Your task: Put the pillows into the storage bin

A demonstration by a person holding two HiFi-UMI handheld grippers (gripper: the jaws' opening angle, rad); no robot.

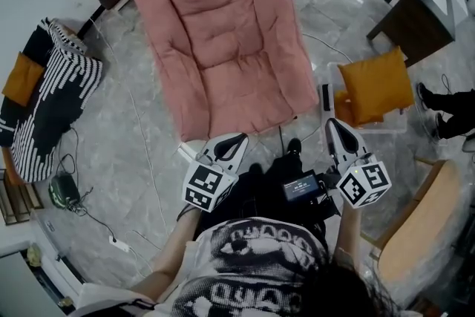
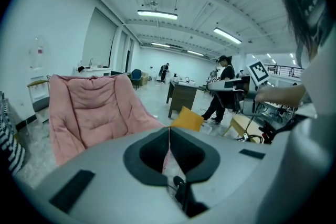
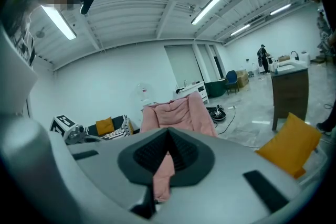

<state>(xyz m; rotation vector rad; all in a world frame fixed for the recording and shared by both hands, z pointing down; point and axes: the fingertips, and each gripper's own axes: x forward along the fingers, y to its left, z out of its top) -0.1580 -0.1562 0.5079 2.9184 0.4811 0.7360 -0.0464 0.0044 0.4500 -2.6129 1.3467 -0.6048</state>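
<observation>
Close to the person's body, the left gripper [image 1: 239, 137] and the right gripper [image 1: 332, 124] were both empty, each with its jaws pressed fully together. Just beyond the right one, an orange pillow [image 1: 377, 84] stood in the clear storage bin [image 1: 371, 129]. Well off to the left, past the pink floor lounger [image 1: 223, 41], another orange cushion [image 1: 21, 78] lay on the striped sofa [image 1: 63, 93]. Fetching it would probably mean spreading the jaws wide and biting deep into a corner.

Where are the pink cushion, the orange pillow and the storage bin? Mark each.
pink cushion [image 1: 223, 41], head view, its quilted middle.
orange pillow [image 1: 375, 85], head view, centre of its face.
storage bin [image 1: 386, 128], head view, its clear near wall.
</observation>
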